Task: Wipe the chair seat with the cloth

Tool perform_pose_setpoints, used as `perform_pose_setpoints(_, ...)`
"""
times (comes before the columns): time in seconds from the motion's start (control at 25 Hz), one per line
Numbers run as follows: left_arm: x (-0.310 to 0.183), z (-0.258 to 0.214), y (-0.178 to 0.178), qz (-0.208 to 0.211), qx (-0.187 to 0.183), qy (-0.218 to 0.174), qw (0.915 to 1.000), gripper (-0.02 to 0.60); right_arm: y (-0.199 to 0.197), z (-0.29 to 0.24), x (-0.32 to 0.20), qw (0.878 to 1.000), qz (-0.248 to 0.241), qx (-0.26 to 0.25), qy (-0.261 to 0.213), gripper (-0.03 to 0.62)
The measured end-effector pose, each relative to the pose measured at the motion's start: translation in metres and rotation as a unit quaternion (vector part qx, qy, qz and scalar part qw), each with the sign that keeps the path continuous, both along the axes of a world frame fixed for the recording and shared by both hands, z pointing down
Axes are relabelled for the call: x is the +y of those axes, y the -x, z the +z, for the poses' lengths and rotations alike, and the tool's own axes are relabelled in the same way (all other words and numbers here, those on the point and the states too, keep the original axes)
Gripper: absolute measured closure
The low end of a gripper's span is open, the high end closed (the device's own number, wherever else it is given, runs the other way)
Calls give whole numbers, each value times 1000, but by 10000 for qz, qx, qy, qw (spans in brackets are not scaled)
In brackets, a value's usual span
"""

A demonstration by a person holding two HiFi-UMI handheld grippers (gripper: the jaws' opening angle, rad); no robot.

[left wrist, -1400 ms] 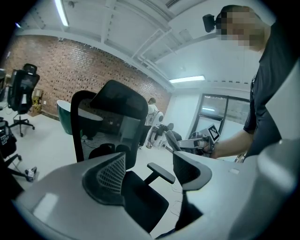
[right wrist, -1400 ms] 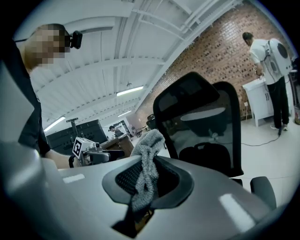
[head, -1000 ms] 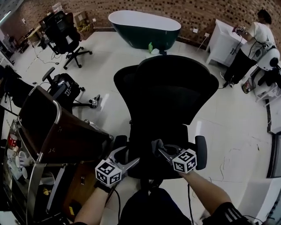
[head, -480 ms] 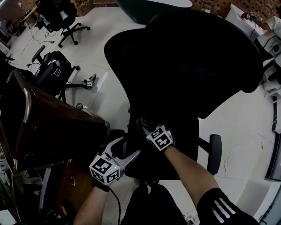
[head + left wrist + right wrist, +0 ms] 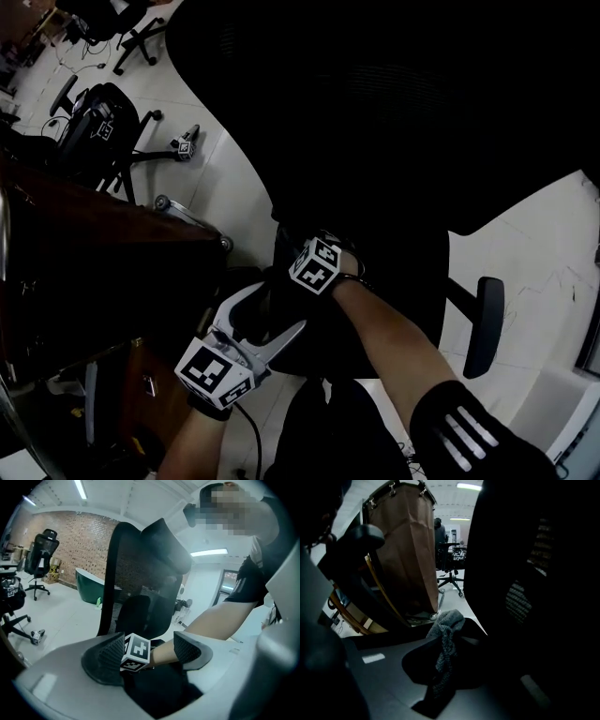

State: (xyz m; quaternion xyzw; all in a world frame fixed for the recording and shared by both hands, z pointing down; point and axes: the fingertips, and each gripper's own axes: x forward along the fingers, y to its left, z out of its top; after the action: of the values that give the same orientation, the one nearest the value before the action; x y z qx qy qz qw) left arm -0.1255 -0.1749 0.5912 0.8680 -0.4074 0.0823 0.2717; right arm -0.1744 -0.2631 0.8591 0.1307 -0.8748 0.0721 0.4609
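Cloth (image 5: 446, 634), grey and bunched, hangs pinched in the right tongs (image 5: 440, 677), low over the left side of the black chair seat (image 5: 394, 305); whether it touches the seat is unclear. The left tongs (image 5: 147, 651) are spread with nothing between them, held beside the seat's front corner. To wipe well, the person should probably press the cloth flat onto the seat rather than let it dangle. Long overlapping strokes with a firm pinch should stop it slipping free.

A brick wall (image 5: 79, 536) backs a green bathtub (image 5: 89, 585) on the white floor (image 5: 61, 613).
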Motion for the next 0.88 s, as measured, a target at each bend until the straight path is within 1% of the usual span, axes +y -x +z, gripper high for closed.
perform_pose_setpoints(0.16, -2, 4, -7, 95, -41, 6, 9999, 230, 1, 5, 1, 9997, -185, -49, -142, 546)
perform_pose_setpoints(0.24, -4, 5, -9, 133, -50, 17, 9999, 230, -3, 4, 1, 9995, -245, 14, -187, 546)
perform_pose_setpoints(0.36, -6, 7, -16, 174, -38, 58, 9998, 230, -32, 13, 0, 9992, -206, 311, -146, 546)
perform_pose_setpoints(0.48, -5, 12, -26, 257, -39, 125, 9996, 230, -81, 24, -3, 9981, 27, 622, 1, 546)
perform_pose_setpoints(0.6, -2, 14, -45, 398, 13, 171, 9991, 230, -143, 31, -6, 9952, 243, 950, 43, 546)
perform_pose_setpoints(0.76, -3, 9, -70, 540, 122, 144, 9984, 230, -227, 31, -7, 9890, 563, 1369, 78, 546)
perform_pose_setpoints(0.88, -3, 8, -88, 659, 183, 111, 9976, 230, -277, 29, -6, 9827, 684, 1717, 53, 546)
